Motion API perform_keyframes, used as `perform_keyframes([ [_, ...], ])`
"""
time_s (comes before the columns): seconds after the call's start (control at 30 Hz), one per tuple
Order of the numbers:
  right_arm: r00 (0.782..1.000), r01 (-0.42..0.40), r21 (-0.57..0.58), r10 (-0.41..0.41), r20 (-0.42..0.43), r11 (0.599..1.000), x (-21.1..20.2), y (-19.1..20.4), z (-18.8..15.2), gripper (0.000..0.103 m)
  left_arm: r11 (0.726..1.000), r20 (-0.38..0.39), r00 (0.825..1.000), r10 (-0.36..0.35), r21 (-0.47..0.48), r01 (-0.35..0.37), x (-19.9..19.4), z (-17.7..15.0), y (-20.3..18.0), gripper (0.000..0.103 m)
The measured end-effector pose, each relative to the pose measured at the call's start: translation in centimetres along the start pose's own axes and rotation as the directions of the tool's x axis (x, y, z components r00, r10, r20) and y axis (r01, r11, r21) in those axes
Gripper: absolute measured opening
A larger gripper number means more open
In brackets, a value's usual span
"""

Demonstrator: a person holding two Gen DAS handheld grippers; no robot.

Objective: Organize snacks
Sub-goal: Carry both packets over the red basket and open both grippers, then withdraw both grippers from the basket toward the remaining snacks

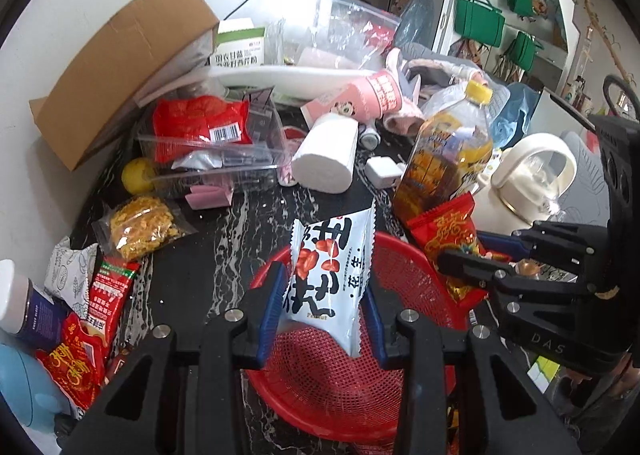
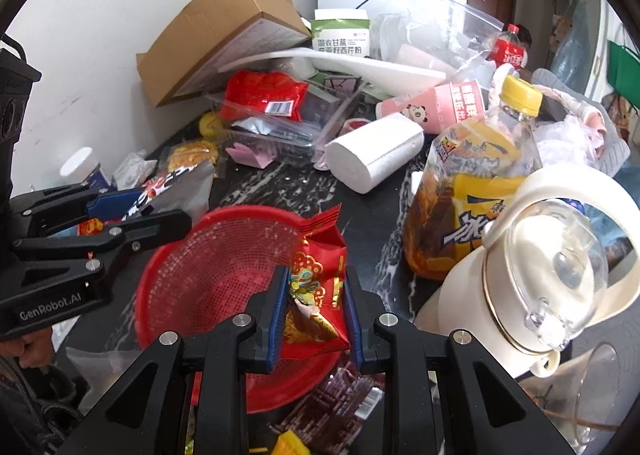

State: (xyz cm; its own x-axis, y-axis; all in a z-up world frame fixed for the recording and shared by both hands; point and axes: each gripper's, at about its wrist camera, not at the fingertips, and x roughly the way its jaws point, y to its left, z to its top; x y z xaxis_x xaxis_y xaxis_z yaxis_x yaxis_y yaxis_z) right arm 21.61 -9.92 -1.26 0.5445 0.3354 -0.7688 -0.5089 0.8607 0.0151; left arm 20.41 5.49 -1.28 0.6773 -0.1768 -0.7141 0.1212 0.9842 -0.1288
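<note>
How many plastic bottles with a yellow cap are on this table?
1. The clear plastic tea bottle with the yellow cap stands right of the red mesh basket, beside the cream kettle. The clutter may hide others.

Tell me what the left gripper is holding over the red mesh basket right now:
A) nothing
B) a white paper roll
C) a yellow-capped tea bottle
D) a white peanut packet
D: the left gripper has its blue-padded fingers shut on the white peanut packet, above the red mesh basket.
</note>
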Motion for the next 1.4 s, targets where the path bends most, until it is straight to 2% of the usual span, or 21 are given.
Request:
perform_keyframes([
  [0.2,0.999,0.016,-0.013,-0.016,-0.029,1.000,1.7,0.0,0.0,0.026,1.000,-0.055,0.998,-0.009,-0.011,0.008,1.3,-0.7,0.1,0.036],
  [0.33,0.999,-0.008,-0.008,0.007,-0.047,1.000,2.4,-0.1,0.0,0.028,1.000,-0.066,0.998,-0.007,-0.017,0.005,1.7,-0.8,0.4,0.037],
  [0.4,0.998,0.007,-0.011,-0.008,-0.057,1.000,2.7,-0.2,-0.2,0.043,1.000,-0.082,0.996,0.025,-0.012,-0.026,2.1,-0.8,0.5,0.037],
  [0.5,0.998,0.005,-0.003,-0.005,-0.066,1.000,2.8,-0.4,-0.4,0.045,0.998,-0.107,0.992,0.067,-0.010,-0.068,2.5,-0.9,0.8,0.039],
  [0.6,0.997,0.007,0.008,-0.007,-0.074,1.000,2.8,-0.7,-0.6,0.052,0.995,-0.125,0.988,0.091,-0.014,-0.094,2.8,-1.0,1.0,0.039],
  [1.03,0.998,0.022,0.012,-0.021,-0.067,1.000,0.8,-0.6,-0.7,0.052,0.992,-0.134,0.984,0.119,-0.021,-0.123,1.1,-0.8,0.5,0.039],
  [1.33,0.999,0.036,0.010,-0.035,-0.031,0.999,-3.0,0.5,-0.5,0.052,0.991,-0.106,0.986,0.130,-0.013,-0.132,-2.8,-1.0,-0.1,0.039],
  [1.4,0.999,0.036,0.009,-0.035,-0.019,0.999,-3.9,0.8,-0.4,0.055,0.992,-0.094,0.987,0.128,-0.010,-0.129,-3.7,-1.0,-0.4,0.039],
])
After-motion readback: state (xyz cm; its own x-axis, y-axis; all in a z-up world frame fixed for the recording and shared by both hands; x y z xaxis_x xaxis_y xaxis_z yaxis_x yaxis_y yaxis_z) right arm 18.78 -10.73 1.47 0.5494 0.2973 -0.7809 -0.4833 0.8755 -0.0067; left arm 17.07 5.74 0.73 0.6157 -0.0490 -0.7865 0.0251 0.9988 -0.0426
